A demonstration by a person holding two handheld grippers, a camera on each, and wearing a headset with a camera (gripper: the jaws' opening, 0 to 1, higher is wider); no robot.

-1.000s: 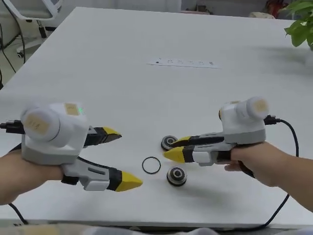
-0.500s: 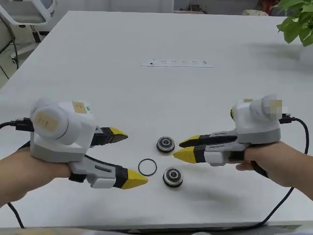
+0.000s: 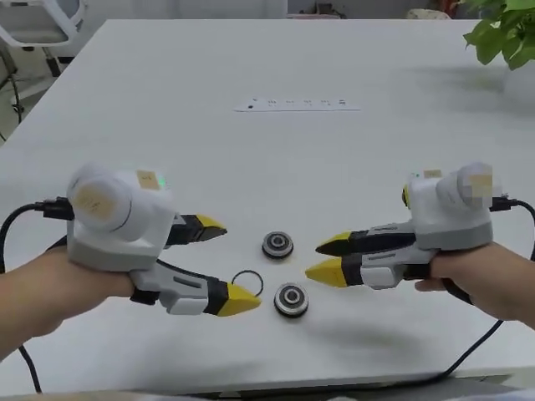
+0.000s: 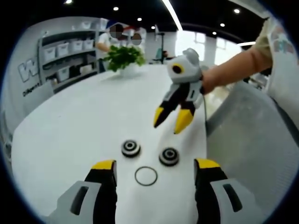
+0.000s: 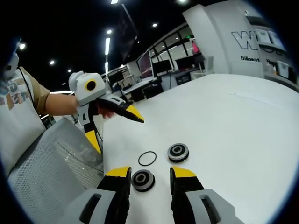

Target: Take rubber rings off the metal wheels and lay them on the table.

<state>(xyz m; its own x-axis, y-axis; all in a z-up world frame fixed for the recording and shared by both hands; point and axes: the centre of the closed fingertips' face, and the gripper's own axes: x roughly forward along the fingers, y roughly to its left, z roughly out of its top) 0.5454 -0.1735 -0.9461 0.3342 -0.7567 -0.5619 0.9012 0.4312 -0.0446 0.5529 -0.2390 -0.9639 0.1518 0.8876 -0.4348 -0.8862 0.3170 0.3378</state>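
Head view: you hold both tongs low over the white table point(image 3: 292, 167), tips turned toward each other.

1. Left tongs point(image 3: 236, 263): released, jaws spread wide, nothing between them. Left gripper view confirms the wide gap of the left tongs point(image 4: 155, 164).
2. Right tongs point(image 3: 316, 259): released, jaws parted by a narrow gap, gripping nothing. Right gripper view shows the right tongs point(image 5: 150, 171) with both yellow tips apart.

Position of the task parts:
- Rubber ring point(image 3: 249, 273): lies flat on the table, free of any wheel, just behind the lower tip of the left tongs, which covers part of it. In the left gripper view the rubber ring point(image 4: 146, 176) sits between the two jaws, just ahead of the tips.
- Far wheel point(image 3: 277, 244): rests on the table between the left and right tongs, apart from both.
- Near wheel point(image 3: 291, 298): rests just beside the lower tip of the left tongs and below the tips of the right tongs. In the right gripper view the near wheel point(image 5: 143, 180) appears in the gap between the jaws, untouched.

Both wheels lie apart from the ring and from each other. You cannot tell whether either wheel carries a ring on its rim.
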